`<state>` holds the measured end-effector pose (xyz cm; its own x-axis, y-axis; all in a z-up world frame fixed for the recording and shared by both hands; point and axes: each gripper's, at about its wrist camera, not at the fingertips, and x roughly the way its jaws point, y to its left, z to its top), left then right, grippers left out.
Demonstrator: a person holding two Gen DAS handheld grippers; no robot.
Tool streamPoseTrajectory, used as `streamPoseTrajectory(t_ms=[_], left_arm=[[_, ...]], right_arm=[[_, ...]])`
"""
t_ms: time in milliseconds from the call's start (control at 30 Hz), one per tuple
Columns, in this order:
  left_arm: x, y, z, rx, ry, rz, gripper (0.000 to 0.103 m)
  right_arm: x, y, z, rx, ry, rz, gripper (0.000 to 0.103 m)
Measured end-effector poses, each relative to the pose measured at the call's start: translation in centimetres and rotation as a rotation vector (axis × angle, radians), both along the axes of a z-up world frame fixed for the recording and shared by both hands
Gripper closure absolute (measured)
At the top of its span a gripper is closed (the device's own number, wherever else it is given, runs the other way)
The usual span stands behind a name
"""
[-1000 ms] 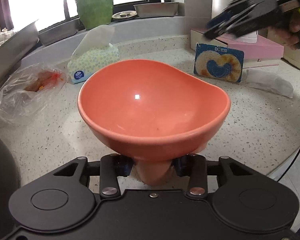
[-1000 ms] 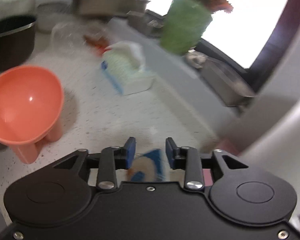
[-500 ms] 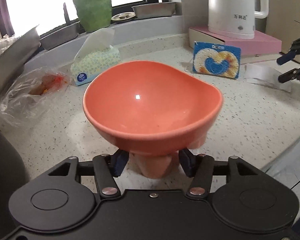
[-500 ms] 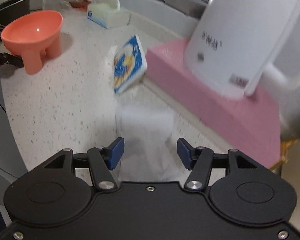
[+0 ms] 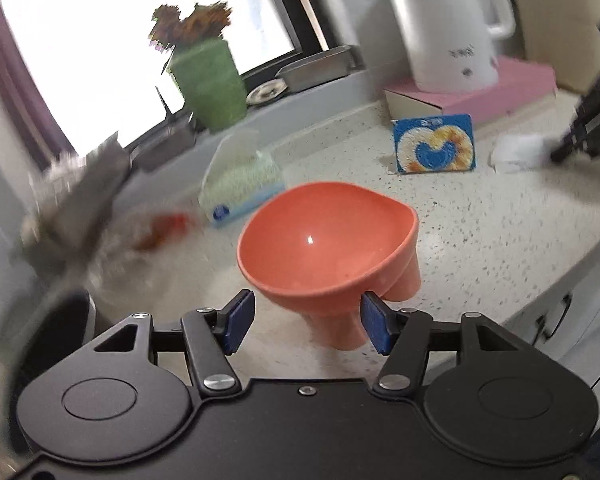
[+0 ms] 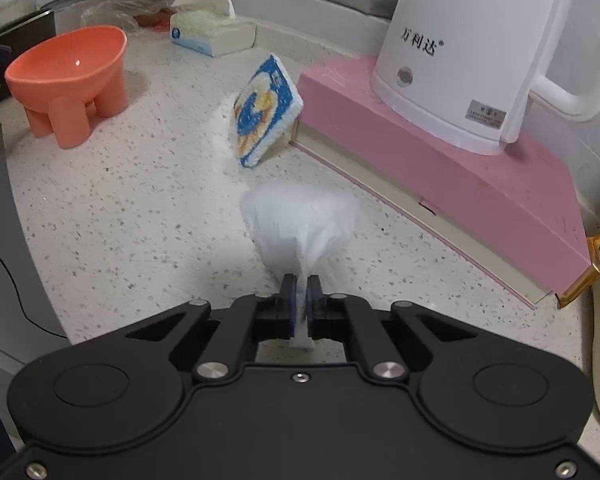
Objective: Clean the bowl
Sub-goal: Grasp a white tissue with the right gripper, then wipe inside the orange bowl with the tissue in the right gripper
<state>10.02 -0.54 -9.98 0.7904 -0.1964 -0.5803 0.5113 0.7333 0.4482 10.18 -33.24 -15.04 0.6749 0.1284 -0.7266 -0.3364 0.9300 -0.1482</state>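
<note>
The right gripper is squeezing its fingers tight on one white tissue. The tissue is puffing out in front of the fingers and resting on the speckled worktop.

The left gripper is holding its fingers about half open. They are not touching anything. The orange bowl is sitting just past them, at 12 o'clock, with one leg showing between the fingers but not pinched.

There is one bowl. It is standing on its short legs on the worktop. From the right camera the bowl is far off at 10 o'clock.

There is one blue sponge, leaning on a pink box at 12 o'clock from the tissue. One white kettle is standing on the pink box. One tissue box is sitting near the back wall. One green pot is standing by the window.
</note>
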Motion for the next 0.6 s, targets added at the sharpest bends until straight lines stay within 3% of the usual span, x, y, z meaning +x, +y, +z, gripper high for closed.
streamPoseTrajectory(t_ms=[100,233,433,600], left_arm=[[-0.1,-1.0,0.4,0.061,-0.01,-0.07,0.045],[0.6,-1.7,-0.2,0.092,-0.003,-0.088,0.044],[1.0,-0.8,-0.1,-0.02,0.047,-0.022,0.044],[1.4,0.6,-2.1,-0.104,0.124,0.035,0.044]], right_arm=[[-0.4,0.5,0.4,0.023,-0.027,-0.001,0.098],[-1.5,2.3,1.4,0.049,-0.055,0.06,0.1],[-2.6,7.4,4.1,0.023,-0.121,0.258,0.1],[-1.6,11.8,6.1,-0.036,-0.184,0.42,0.1]])
